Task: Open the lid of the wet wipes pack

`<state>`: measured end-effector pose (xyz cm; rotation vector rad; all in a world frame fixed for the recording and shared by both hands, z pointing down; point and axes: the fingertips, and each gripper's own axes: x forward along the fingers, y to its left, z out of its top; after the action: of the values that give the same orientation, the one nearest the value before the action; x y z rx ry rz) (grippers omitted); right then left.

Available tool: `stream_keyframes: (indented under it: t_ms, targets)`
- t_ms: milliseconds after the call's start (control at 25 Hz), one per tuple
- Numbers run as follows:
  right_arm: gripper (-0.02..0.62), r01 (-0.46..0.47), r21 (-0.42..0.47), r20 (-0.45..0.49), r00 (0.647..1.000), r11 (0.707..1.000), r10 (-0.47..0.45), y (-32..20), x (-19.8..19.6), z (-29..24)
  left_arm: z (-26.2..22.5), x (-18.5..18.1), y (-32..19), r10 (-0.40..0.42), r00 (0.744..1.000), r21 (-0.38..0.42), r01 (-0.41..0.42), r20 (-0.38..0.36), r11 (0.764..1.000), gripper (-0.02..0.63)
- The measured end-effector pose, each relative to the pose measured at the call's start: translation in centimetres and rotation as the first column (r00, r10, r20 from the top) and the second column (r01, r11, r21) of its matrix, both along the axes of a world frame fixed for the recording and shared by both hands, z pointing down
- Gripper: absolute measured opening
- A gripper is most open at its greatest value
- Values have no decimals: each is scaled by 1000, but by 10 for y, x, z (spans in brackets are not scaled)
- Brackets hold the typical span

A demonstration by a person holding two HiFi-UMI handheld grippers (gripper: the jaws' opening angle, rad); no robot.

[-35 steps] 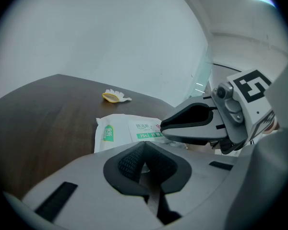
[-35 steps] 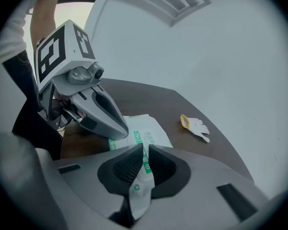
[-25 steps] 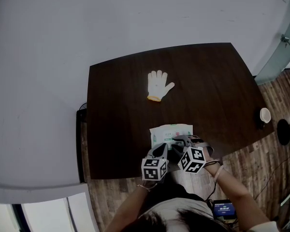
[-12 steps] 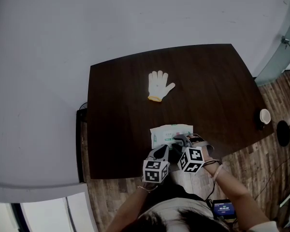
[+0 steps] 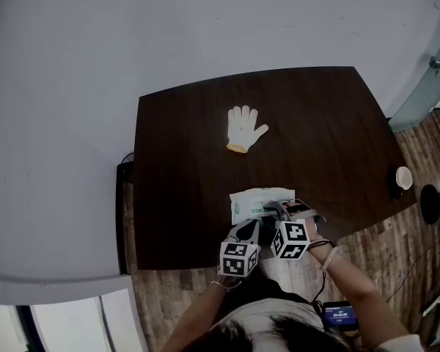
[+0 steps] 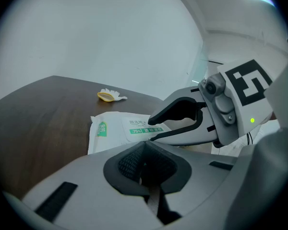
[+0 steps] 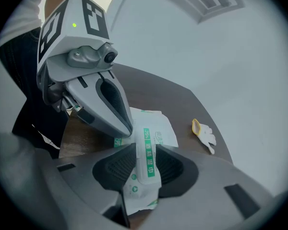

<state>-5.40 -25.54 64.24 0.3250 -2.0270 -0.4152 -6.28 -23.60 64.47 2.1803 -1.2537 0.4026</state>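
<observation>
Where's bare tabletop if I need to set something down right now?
Free: the left strip of the table, the wide right half past the white glove, and the band between glove and wet wipes pack. Crowded: the near edge, where the left gripper and right gripper meet over the pack; the right's jaws have just been opening, the lid between them.

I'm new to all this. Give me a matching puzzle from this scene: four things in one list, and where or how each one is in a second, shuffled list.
Things:
1. white glove
2. wet wipes pack
3. cup
4. left claw

Places or states:
A. jaws together
B. at the right edge of the table
C. at the table's near edge, by the person
D. in the table's far half, lying flat

Pairs: 1-D, 2-C, 3-B, 4-A
</observation>
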Motion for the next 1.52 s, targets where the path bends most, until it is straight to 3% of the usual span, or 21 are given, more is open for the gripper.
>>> stream_keyframes:
  t_ms: [440, 1320, 1520]
  targets:
    - [60, 36, 25, -16, 999, 999, -36, 6, 0, 2, 4, 1, -1, 7, 1000, -7, -7, 19, 1000, 18]
    - [41, 5, 38, 7, 1000, 999, -5, 9, -1, -5, 3, -1, 0, 2, 1000, -1, -2, 8, 1000, 18]
    - [31, -27, 53, 72, 997, 998, 23, 2, -2, -20, 4, -2, 0, -15, 1000, 1, 15, 13, 1000, 18]
